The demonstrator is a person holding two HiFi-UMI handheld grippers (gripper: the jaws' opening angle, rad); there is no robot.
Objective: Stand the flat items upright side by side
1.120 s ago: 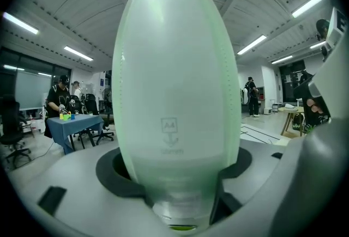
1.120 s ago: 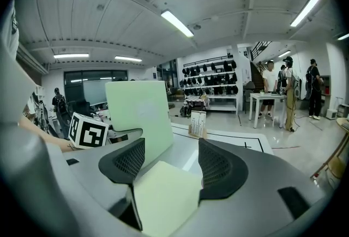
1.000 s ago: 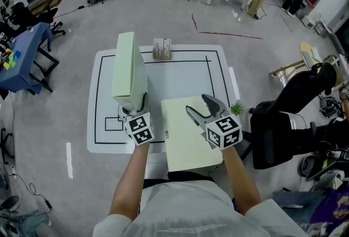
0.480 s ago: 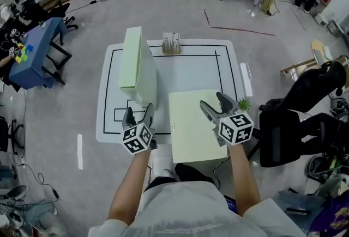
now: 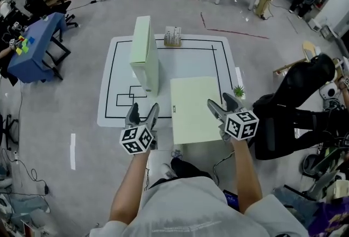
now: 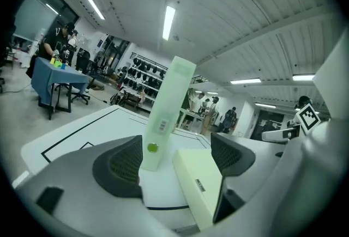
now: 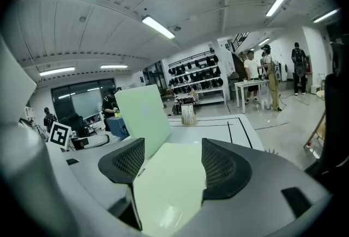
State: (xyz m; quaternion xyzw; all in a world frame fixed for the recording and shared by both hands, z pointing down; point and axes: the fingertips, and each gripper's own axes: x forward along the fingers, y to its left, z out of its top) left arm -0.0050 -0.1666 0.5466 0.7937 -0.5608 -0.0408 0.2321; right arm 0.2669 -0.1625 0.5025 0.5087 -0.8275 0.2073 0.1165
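- Fingers released on both: left gripper empty, right gripper over flat box, just right of upright box.
- We'd pinch its right edge firmly, then tip it parallel beside that box.

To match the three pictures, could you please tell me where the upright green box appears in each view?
Head view: upright green box, above and left of centre.
Left gripper view: box at centre, beyond the jaws.
Right gripper view: box left of centre, beyond the jaws.
Shared landmark: the flat green box beside it.
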